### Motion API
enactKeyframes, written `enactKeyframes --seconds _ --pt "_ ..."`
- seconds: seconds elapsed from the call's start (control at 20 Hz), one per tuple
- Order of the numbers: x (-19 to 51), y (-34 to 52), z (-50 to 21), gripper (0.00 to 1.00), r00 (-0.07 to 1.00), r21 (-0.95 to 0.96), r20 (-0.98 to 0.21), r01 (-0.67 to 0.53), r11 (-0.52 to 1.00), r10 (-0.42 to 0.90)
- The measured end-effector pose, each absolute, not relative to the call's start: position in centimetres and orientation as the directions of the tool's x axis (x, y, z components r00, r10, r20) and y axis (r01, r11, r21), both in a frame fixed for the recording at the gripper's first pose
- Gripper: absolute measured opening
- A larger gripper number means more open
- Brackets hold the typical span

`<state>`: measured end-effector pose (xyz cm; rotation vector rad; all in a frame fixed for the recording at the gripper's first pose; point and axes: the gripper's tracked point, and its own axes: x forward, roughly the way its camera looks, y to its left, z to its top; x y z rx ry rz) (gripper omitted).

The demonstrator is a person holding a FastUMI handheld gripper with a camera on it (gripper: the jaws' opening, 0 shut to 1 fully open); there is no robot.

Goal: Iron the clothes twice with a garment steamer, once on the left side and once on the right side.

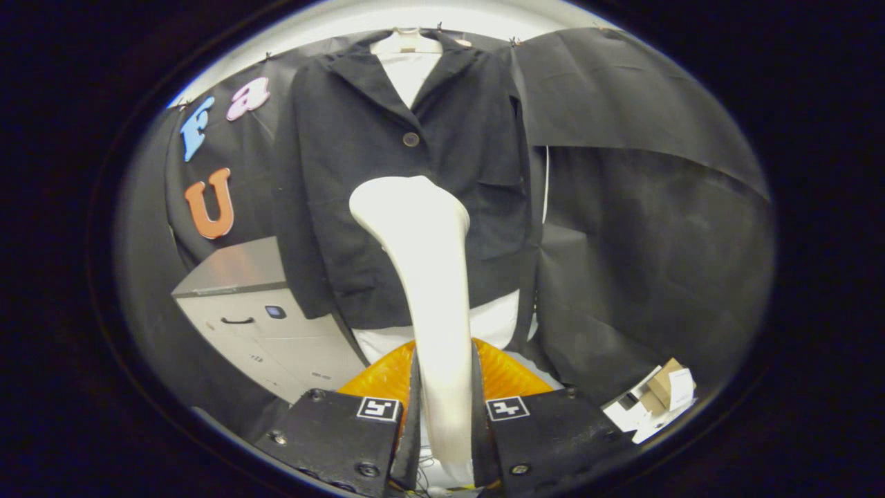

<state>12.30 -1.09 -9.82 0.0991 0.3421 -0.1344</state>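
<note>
Your gripper (442, 422) clamped the garment steamer (429, 277) (head centre frame, short of the blazer (346, 159)); next, stroke one side.

A recording booth: black cloth (643, 228) walls it, a jacket (359, 159) hangs far, a grey cabinet (256, 311) stands left.

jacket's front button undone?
No: the jacket hangs closed, its button fastened, beyond the steamer that the gripper holds.

A hanger (406, 43) carries the dark jacket (359, 159) over a white shirt (409, 76).
</note>
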Motion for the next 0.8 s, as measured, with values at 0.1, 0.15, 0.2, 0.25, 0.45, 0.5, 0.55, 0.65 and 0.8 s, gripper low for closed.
enactKeyframes --seconds 0.1,0.15,0.2,0.25,0.45,0.5,0.55,0.65,0.8 --pt "11.2 0.3 -8.7 0.33 0.943 0.076 -0.319 0.121 0.99 -0.091" --pt "10.7 0.8 -8.2 0.33 0.947 0.079 -0.311 0.114 0.99 -0.084" --pt "10.3 1.3 -7.8 0.33 0.95 0.079 -0.302 0.105 0.991 -0.077" --pt "9.9 1.8 -7.4 0.33 0.953 0.075 -0.295 0.094 0.993 -0.068" --pt "8.3 3.6 -6.6 0.32 0.958 0.065 -0.282 0.066 0.996 -0.045" --pt "8.0 3.9 -6.6 0.33 0.96 0.054 -0.277 0.061 0.997 -0.044" --pt "7.6 4.4 -6.6 0.33 0.961 0.048 -0.274 0.054 0.997 -0.039" --pt "6.8 5.5 -6.8 0.32 0.961 0.05 -0.274 0.045 0.998 -0.03" --pt "5.7 7.0 -6.8 0.32 0.963 0.047 -0.269 0.027 0.999 -0.013"
